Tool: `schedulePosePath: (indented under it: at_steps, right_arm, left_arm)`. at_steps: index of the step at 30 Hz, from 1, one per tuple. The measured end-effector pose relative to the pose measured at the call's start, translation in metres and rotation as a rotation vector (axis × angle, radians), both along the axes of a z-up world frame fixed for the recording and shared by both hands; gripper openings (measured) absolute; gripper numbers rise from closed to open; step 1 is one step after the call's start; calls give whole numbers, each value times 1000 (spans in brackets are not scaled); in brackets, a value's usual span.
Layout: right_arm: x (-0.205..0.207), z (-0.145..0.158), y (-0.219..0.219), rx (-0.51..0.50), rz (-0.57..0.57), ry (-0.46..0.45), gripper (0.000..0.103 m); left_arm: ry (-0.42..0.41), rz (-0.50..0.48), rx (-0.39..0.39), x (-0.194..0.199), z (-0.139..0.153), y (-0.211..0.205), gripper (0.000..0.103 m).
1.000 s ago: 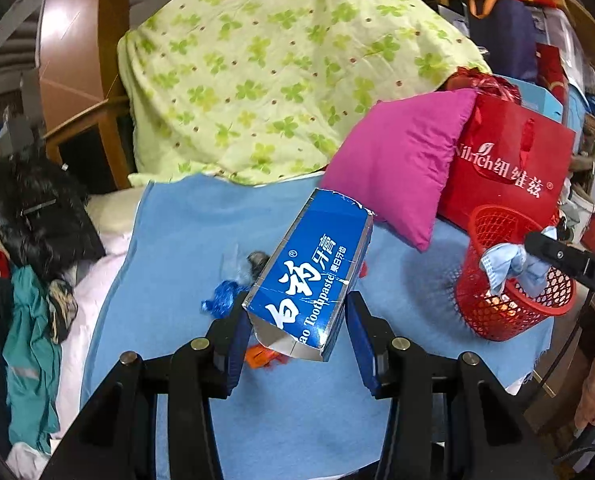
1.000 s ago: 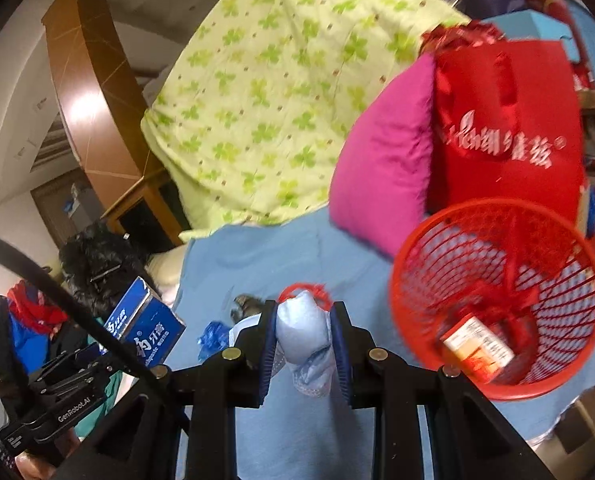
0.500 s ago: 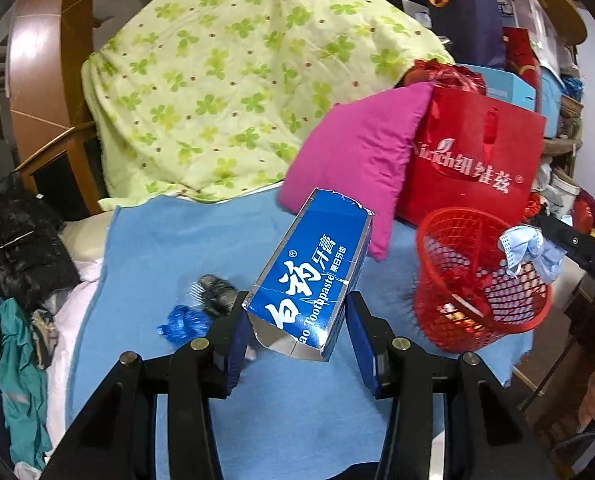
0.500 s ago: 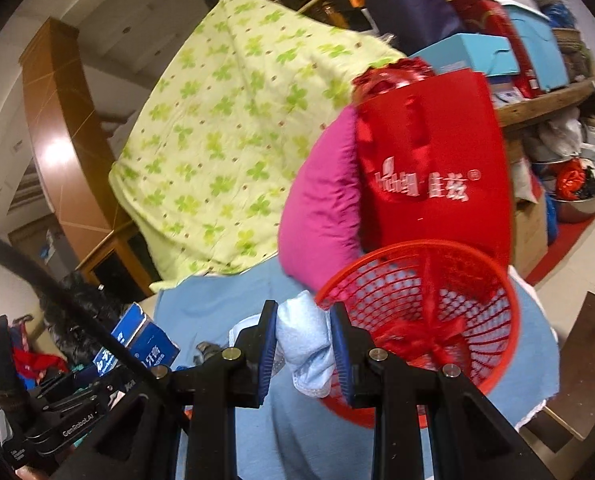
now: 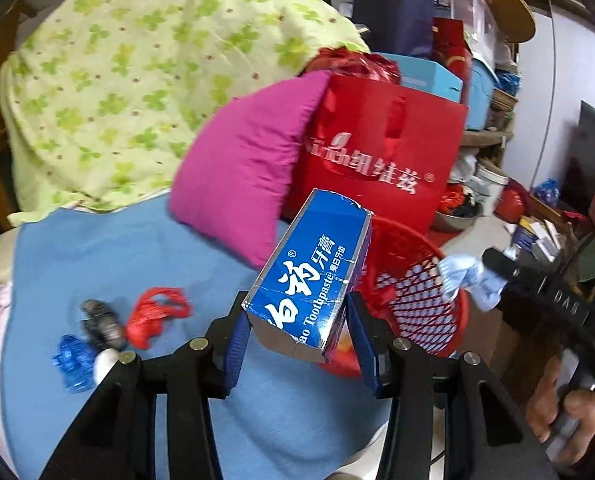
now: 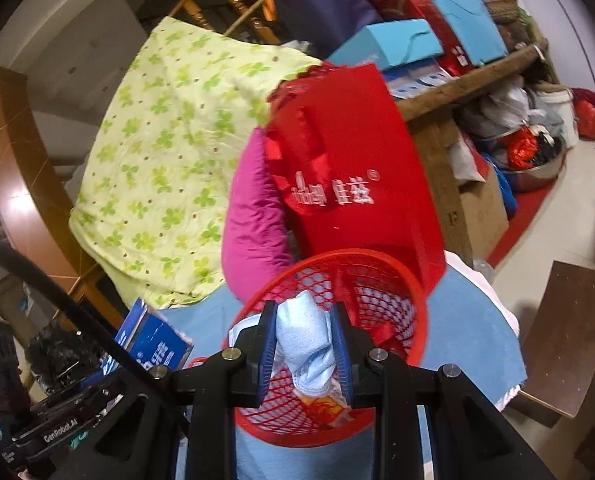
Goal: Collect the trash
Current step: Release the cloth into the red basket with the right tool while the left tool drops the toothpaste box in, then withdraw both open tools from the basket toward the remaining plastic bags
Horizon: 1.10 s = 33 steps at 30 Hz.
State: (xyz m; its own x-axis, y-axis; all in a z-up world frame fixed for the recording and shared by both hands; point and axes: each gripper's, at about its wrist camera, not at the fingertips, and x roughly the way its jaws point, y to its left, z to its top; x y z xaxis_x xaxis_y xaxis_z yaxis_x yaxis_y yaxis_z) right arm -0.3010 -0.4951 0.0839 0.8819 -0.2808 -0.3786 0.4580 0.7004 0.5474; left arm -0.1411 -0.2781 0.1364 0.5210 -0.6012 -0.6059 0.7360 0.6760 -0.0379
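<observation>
Gripping a blue toothpaste box (image 5: 313,280), left gripper (image 5: 297,328) holds it beside the red basket (image 5: 425,304). Right gripper (image 6: 303,354) clenches a pale blue cloth wad (image 6: 305,344) over the basket's mouth. Red wrapper (image 5: 157,314) lies on the blue blanket (image 5: 117,256).

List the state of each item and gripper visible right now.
Left gripper: jaws shut on blue toothpaste box, tilted, end open.
Right gripper: jaws shut on pale blue crumpled cloth over the basket.
Red mesh plastic basket: upright, holding trash.
Red crumpled plastic bag: lying on blue blanket.
</observation>
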Motion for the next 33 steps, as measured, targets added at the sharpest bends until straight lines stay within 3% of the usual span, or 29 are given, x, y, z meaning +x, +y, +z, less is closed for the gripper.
schedulePosePath:
  at_steps: [8, 14, 16, 18, 26, 33]
  right_arm:
    - [19, -24, -14, 47, 24, 72, 31]
    - [30, -31, -13, 64, 47, 103, 36]
    - [30, -32, -14, 73, 44, 95, 41]
    - [28, -30, -12, 72, 39, 77, 58]
    - [25, -1, 21, -24, 50, 25, 58]
    - [30, 29, 68, -114, 132, -7, 58]
  left_arm:
    - [46, -49, 47, 16, -24, -57, 51]
    - [50, -47, 59, 21, -32, -57, 56]
    - [43, -36, 56, 21, -32, -48, 57]
    - [33, -16, 54, 22, -31, -35, 59]
    - [14, 103, 63, 20, -33, 35, 60]
    - [-63, 241, 83, 13, -38, 120, 67]
